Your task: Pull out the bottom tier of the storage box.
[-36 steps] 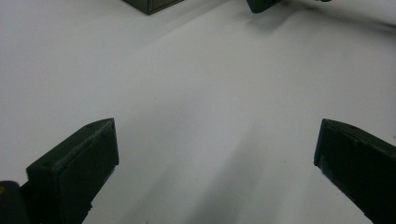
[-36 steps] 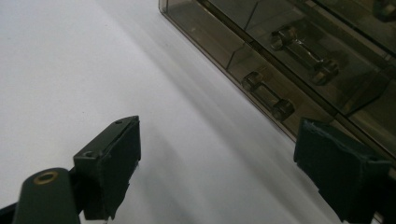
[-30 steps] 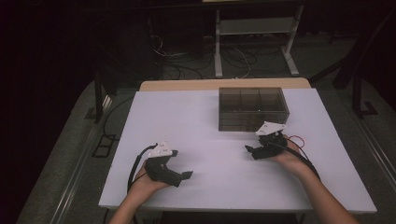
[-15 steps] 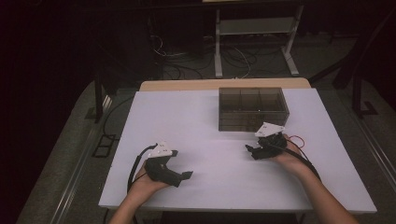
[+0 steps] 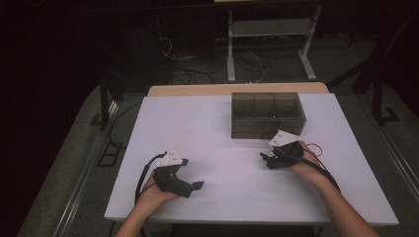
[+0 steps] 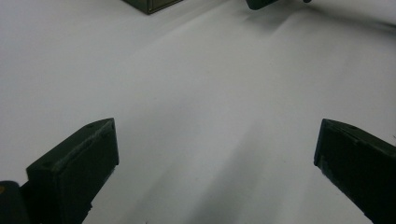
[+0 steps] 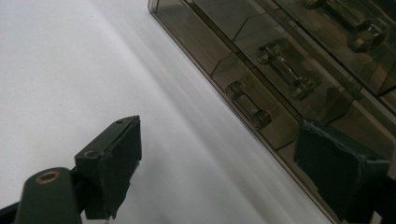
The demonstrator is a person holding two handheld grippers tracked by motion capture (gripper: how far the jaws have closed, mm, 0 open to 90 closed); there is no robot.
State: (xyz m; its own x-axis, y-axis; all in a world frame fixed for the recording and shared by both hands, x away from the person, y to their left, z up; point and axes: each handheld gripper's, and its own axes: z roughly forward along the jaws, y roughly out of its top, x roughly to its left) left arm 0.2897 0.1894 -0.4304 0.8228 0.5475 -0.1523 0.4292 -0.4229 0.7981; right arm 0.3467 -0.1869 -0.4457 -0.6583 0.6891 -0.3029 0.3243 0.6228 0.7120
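Resting near the table's (image 5: 217, 123) front edge, the left gripper (image 5: 195, 186) has matte black jaws spread wide over smooth white surface. Farther right, the right gripper (image 5: 263, 159), jaws also wide, sits just before the smoky translucent compartment box (image 5: 267, 116), lid closed, toward the far edge; bolts (image 7: 246, 105) inside.

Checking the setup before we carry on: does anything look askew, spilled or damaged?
Nothing stands out. The smoky plastic box sits square and closed on the white table, and both the left gripper and right gripper rest open, holding nothing.
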